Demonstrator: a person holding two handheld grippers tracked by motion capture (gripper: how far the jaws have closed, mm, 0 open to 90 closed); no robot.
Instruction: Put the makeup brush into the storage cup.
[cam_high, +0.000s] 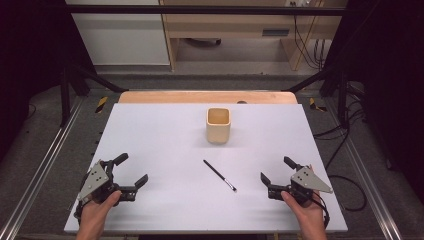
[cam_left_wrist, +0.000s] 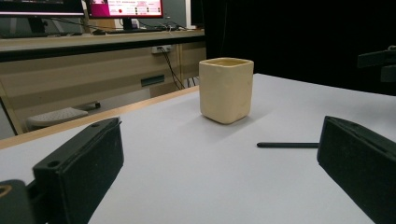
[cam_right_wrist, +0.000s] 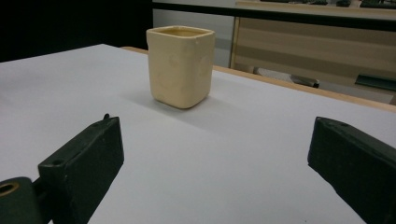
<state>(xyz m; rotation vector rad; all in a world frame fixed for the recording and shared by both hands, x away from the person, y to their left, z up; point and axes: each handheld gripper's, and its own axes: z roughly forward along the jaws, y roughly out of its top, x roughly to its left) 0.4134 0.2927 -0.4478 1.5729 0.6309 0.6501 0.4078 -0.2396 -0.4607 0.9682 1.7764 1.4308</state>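
Standing upright between both gaping grippers, left and right, a squarish cream cup faces a thin black pen.

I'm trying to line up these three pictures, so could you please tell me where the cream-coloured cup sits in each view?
High view: the cream cup stands upright at the table's centre-back, beyond the black pen.
Left gripper view: the cup is centre, slightly right, between the two black jaws, with the pen lower right.
Right gripper view: the cup is upper centre-left, above the left jaw.
Shared landmark: the table's wooden back edge behind the cup.
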